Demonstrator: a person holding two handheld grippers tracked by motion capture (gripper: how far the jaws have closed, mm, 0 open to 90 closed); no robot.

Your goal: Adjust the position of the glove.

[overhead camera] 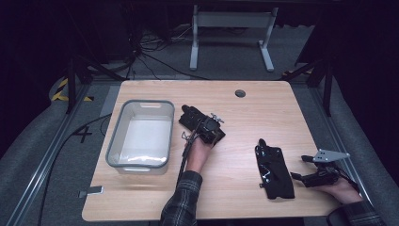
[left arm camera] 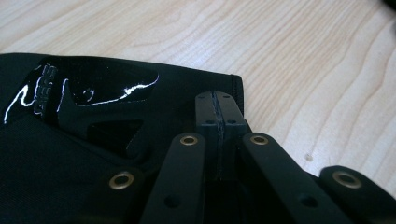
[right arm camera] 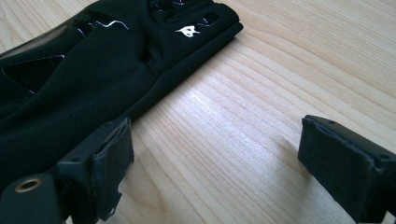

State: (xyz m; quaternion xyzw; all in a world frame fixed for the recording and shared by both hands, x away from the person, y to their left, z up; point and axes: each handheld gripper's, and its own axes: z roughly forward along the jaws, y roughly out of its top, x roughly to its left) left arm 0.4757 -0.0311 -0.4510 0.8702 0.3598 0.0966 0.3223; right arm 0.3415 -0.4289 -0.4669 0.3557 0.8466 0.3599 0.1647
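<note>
I had the left gripper [overhead camera: 203,128] near the middle of the table [overhead camera: 263,101], just right of the grey bin [overhead camera: 141,134]. Its jaws were pressed fully together, and in the left gripper view they sat over the edge of a black glove [left arm camera: 70,140]; whether fabric was pinched between the pads I could not tell. From above, that glove [overhead camera: 190,116] lay under the gripper, poking out on its far-left side. The second black glove [overhead camera: 274,170] lay flat on the near right of the table. My right gripper [overhead camera: 306,168] sat just right of it, jaws wide apart, with only bare wood between them.
</note>
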